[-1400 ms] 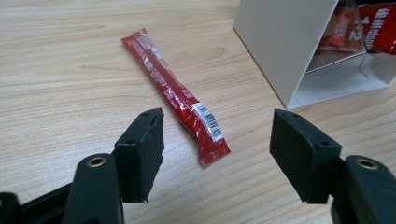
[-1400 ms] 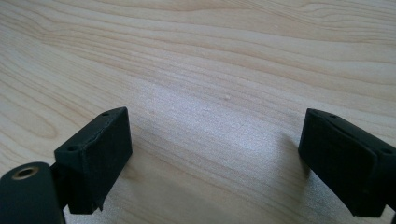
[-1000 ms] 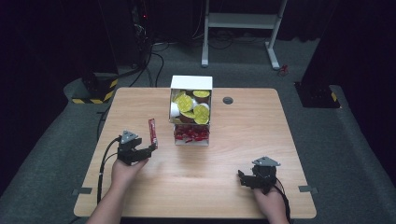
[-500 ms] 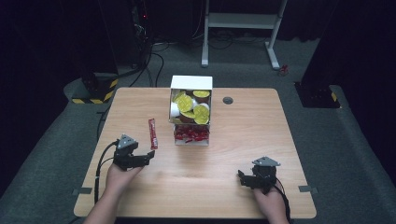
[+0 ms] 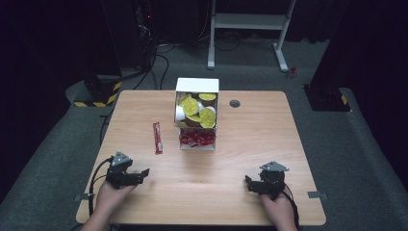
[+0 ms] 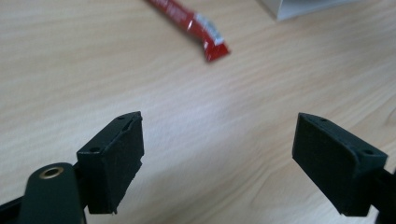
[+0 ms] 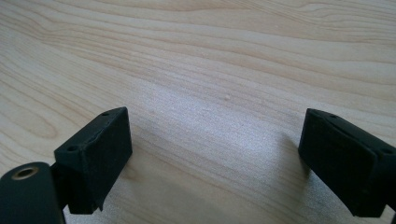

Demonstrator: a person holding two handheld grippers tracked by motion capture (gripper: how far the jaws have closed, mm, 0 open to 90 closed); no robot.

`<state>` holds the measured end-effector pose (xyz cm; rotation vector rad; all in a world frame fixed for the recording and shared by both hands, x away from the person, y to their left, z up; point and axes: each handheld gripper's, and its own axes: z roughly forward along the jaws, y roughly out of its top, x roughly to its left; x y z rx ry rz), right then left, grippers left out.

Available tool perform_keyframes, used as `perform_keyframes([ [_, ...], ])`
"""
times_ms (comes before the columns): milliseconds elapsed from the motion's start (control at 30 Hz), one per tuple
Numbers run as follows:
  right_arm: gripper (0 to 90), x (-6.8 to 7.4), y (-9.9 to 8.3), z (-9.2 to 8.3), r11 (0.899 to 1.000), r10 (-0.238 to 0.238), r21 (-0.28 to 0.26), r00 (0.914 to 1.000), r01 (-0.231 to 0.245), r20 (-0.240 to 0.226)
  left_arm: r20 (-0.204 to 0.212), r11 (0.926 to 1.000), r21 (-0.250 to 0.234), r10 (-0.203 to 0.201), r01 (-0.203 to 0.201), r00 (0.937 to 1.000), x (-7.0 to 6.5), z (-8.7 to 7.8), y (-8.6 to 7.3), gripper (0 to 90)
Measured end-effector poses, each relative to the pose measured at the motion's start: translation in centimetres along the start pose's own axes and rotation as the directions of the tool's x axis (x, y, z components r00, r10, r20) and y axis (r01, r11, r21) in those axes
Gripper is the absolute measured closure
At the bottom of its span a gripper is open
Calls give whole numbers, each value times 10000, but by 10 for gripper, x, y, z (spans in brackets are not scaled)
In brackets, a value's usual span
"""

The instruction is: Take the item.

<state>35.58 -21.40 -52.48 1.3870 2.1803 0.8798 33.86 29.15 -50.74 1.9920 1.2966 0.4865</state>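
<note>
- Red sachet [image 5: 157, 138] lies flat on the table [image 5: 250, 139], left of the white box [image 5: 197, 85] and apart from it; the left gripper view shows its near end [image 6: 201, 32] ahead of the jaws, nothing touching it.
- Left gripper [image 5: 139, 174] sits at the near-left of the table, jaws spread wide, empty [image 6: 219, 154]; only bare wood between the pads.
- Right gripper [image 5: 249, 183] rests at the near-right, well apart from everything, jaws also apart and empty [image 7: 215, 158].
- Box stands at the middle-far part of the table: upper section holds yellow-lidded cups [image 5: 197, 109], lower tray holds more red sachets [image 5: 196, 138].
- Judgement: work looks like moving one sachet between box and table; the single sachet set down on the wood with both grippers parked near the person reads as that step done, or a pause.
- Left to do, if more is meant: can't tell from the pictures; any next pick would fall to the left gripper, the nearer one to the sachet.
- No spill, box upright.
</note>
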Motion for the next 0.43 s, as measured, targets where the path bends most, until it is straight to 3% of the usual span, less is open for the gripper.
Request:
perform_keyframes([
  [167,94,0,0,0,10000,2,-1,10000,-2,0,-370,9977,557,410,-389,9985,2,0,-19,159],
  [233,94,0,0,0,10000,1,0,10000,-1,-2,-461,9975,402,592,-574,9972,1,-1,-25,149],
  [433,94,0,0,0,10000,1,1,10000,-1,1,-427,9981,204,594,-586,9973,1,-2,-29,147],
])
